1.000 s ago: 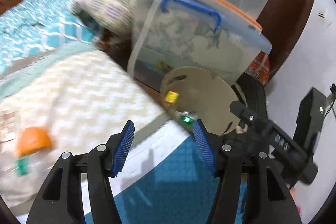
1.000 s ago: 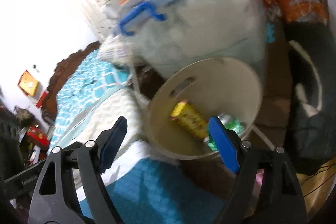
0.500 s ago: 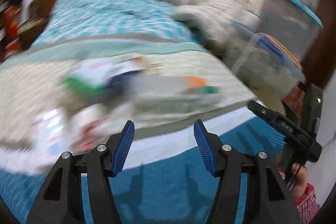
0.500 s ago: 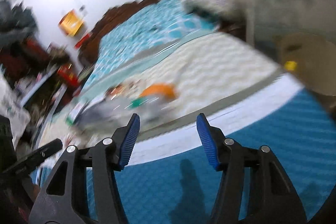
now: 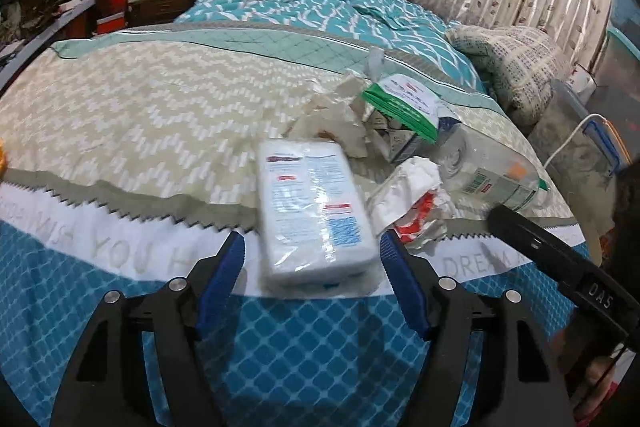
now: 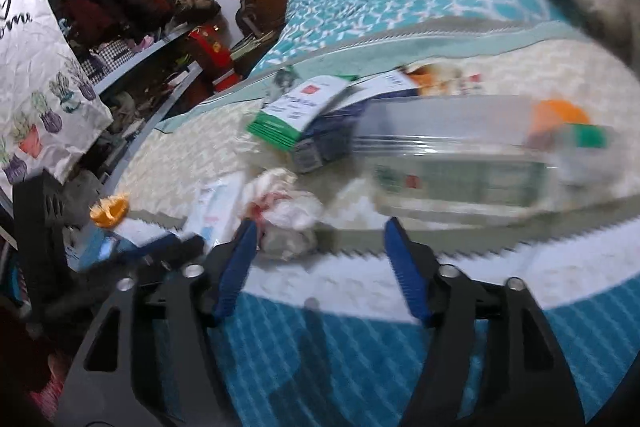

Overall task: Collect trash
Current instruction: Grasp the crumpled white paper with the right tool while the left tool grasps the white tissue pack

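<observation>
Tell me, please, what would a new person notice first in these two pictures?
First, the heap of trash on the bed: a white tissue pack lies just ahead of the open left gripper, with crumpled paper to its right. Behind them lie a green-edged carton and a clear plastic bottle, which stretches beyond the open right gripper.
</observation>
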The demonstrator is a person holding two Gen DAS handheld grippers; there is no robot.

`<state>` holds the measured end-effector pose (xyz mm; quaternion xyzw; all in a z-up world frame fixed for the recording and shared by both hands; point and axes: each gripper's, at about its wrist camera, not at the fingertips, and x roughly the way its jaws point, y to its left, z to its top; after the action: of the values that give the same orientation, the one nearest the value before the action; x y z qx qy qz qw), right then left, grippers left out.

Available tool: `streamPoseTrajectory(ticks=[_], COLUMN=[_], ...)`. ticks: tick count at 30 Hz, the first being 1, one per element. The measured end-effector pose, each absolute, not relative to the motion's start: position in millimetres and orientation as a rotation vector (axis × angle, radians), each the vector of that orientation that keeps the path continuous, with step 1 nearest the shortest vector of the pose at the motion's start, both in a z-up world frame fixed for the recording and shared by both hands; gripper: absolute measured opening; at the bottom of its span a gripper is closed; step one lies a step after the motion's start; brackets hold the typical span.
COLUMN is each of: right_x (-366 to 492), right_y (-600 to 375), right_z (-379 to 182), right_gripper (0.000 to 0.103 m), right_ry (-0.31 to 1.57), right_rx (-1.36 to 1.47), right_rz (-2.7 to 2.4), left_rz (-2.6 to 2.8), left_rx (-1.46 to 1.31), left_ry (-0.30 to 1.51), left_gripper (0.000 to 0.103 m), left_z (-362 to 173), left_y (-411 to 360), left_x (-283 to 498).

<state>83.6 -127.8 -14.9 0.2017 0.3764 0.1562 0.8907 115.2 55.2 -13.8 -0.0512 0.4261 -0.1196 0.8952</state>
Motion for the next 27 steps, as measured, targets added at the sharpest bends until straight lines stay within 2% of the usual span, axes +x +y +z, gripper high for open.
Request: streamPoseTrajectory(ticks=[9, 11, 12, 17, 22, 23, 24, 25, 27], right_x=[139, 141, 138, 104, 65, 61, 54, 48, 37], right_y=[-96, -88, -85, -100, -126, -132, -139, -147, -160], right_z=[-36, -42, -41, -27, -14, -12, -10, -9, -9], right_gripper=[0.078, 0.068, 0.047, 0.043, 0.043, 0.043, 0.043, 0.043, 0.043], right_ry=[0.898, 0.929, 0.922, 0.829, 0.756, 0.75, 0.741, 0.735, 0.728], right_rx=[0.515, 0.5, 0.464, 0.443, 0.418, 0.422, 0.425, 0.425, 0.424], right_rz=[0.368, 0.374, 0.36, 0.293, 0.205, 0.193, 0.174, 0.159, 0.125], left_rz=[-0.258, -0.256, -0.257, -0.255, -0.211, -0.187, -0.168, -0.158, -0.157], left_rx=[-0.162, -0.169, -0.17, -0.155, -0.106, -0.092, -0.084, -0.082, -0.091], left_ry=[0.909, 0.908, 0.908, 0.906, 0.923, 0.939, 0.956, 0.957, 0.945], left_gripper=[0.071, 0.072, 0.072, 0.079, 0.079, 0.078, 0.066, 0.061, 0.058], left_z=[-26, -26, -26, -24, -28, -31, -34, -35, -33], left_y=[62, 64, 64, 58, 39, 37, 36, 36, 39], left_x=[130, 130, 130, 132, 142, 145, 148, 149, 148])
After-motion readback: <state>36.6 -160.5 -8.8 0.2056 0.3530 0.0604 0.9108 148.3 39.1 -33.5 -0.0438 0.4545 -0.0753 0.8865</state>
